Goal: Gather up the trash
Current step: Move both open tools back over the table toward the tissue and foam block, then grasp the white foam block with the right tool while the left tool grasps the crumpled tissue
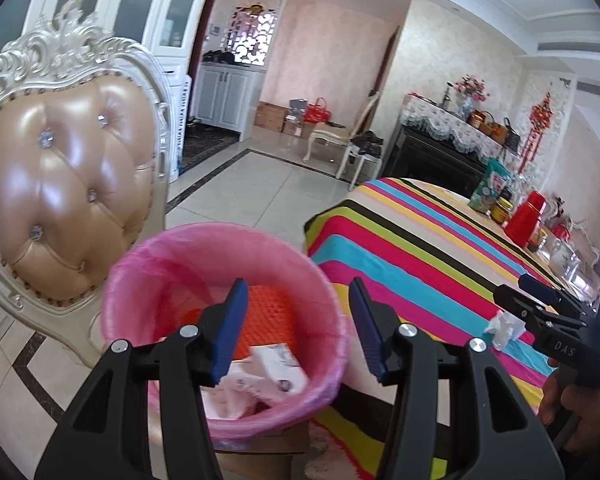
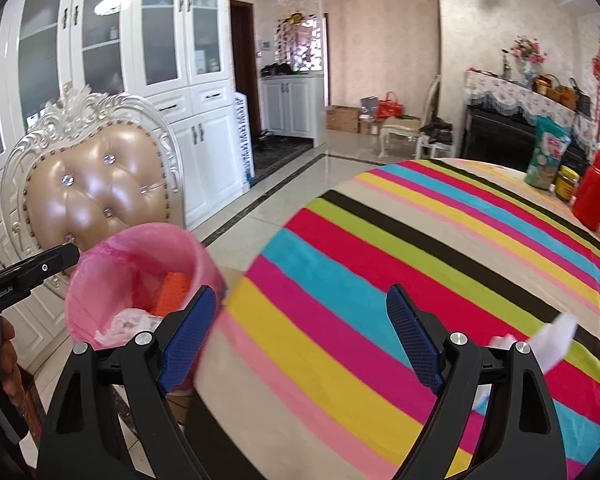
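Note:
A bin with a pink liner (image 1: 224, 320) stands beside the striped table; it holds an orange item, white paper and pink tissue. My left gripper (image 1: 298, 328) is open and empty, right above the bin's mouth. My right gripper (image 2: 302, 338) is open and empty over the table's near edge; it also shows in the left wrist view (image 1: 512, 292). A crumpled white tissue (image 2: 552, 340) lies on the striped cloth just right of the right gripper's fingers; it also shows in the left wrist view (image 1: 504, 328). The bin also shows in the right wrist view (image 2: 140, 280).
An ornate chair with a tan padded back (image 1: 64, 184) stands behind the bin. The table with the striped cloth (image 2: 420, 248) carries a red flask (image 2: 594, 192), a jar and a green bag (image 2: 548, 152) at its far side. White cabinets line the left wall.

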Available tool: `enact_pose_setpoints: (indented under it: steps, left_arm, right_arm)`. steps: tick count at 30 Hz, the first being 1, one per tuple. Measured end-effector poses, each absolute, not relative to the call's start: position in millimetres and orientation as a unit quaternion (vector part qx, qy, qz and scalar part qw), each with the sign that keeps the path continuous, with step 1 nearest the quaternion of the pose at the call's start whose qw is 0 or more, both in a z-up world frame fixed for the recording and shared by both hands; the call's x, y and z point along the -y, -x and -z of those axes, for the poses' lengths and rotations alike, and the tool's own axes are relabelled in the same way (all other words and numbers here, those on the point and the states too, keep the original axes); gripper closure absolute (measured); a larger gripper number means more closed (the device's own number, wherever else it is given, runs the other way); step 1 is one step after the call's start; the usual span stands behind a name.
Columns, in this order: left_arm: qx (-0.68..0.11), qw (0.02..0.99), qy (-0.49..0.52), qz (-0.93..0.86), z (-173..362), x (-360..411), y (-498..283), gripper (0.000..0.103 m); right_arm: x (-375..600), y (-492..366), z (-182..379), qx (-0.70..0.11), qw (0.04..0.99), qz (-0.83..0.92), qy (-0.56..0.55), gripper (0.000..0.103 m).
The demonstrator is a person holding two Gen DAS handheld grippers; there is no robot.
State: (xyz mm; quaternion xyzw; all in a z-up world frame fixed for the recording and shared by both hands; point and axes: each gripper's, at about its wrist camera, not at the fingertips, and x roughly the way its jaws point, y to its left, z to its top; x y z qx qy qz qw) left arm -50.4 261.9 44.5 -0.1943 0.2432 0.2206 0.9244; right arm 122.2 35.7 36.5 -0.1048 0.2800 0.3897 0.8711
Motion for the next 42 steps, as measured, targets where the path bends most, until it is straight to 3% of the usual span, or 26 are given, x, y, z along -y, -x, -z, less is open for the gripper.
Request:
enact_pose_setpoints:
  steps: [22, 42]
  left_arm:
    - [-0.285, 0.938, 0.147, -0.129, -39.6, -165.3, -49.9, 0.052]
    - [-0.335, 0.935, 0.115, -0.021, -6.3, -72.8, -150.9, 0.053]
  right_arm:
    - [91.4, -190.8, -20.7, -0.293, 0.911, -0.282, 0.061, 0.02]
    - [138.4, -256.4, 13.7, -0.339, 0.908, -0.244, 0.041, 0.02]
